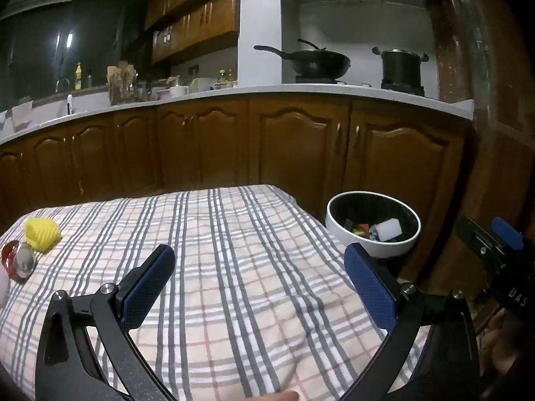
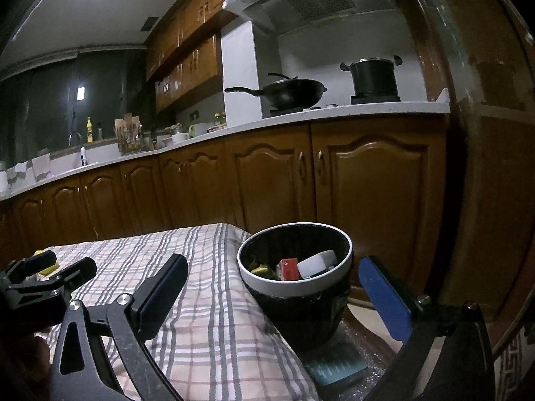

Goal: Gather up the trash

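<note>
A trash bin point(image 1: 372, 247) with a white rim and black liner stands off the right edge of the checked tablecloth point(image 1: 217, 267). It holds a white block point(image 1: 388, 229) and coloured scraps. In the right wrist view the bin point(image 2: 297, 287) holds a red carton point(image 2: 288, 268) and the white block point(image 2: 316, 262). A yellow ribbed piece point(image 1: 40, 234) and a red-and-grey wrapper point(image 1: 18, 260) lie at the table's left. My left gripper point(image 1: 260, 280) is open and empty above the cloth. My right gripper point(image 2: 277, 297) is open and empty, just in front of the bin.
Brown kitchen cabinets point(image 1: 267, 147) and a white counter point(image 1: 301, 92) run behind the table, with a wok point(image 1: 314, 61) and a pot point(image 1: 401, 67) on it. The right gripper shows at the right edge of the left wrist view point(image 1: 501, 250). The left gripper shows at the left of the right wrist view point(image 2: 50, 274).
</note>
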Demonstrator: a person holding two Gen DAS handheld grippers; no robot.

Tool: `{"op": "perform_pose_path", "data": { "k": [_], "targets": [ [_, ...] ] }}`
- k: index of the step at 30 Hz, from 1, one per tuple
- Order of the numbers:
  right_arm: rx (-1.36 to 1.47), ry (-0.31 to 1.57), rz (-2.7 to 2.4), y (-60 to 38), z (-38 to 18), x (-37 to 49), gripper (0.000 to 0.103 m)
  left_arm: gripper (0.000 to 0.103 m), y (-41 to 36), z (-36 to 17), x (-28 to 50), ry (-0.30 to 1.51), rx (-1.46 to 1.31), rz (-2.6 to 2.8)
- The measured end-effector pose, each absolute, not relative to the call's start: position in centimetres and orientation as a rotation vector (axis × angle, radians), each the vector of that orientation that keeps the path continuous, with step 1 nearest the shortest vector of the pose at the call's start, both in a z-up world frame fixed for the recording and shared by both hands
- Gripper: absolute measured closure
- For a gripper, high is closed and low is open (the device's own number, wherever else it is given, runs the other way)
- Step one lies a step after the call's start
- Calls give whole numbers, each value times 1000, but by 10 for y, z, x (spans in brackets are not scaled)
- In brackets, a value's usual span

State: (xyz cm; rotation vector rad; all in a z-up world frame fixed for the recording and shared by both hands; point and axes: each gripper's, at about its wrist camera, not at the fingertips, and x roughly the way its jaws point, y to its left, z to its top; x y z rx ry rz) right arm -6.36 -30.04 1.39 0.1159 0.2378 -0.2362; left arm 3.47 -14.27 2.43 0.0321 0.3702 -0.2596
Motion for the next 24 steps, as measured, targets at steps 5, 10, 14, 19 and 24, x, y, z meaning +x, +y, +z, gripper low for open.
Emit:
{"op": "perform_pose_path", "data": {
  "k": [5,10,14,19,24],
  "targets": [
    [117,243,-233,-298,12,-63,0,0,-142,22,34,370,36,-243],
    [109,235,-233,-296,12,-65,0,0,-142,22,33,368,42,-236],
    [111,236,-228,-295,12,-65,0,0,-142,22,32,365,46,-235],
    [114,241,-223,-294,12,-65,0,0,-142,22,31,363,46,-235],
    [113,241,-220,-294,12,-66,0,0,-142,23,30,365,41,-235]
  ]
}}
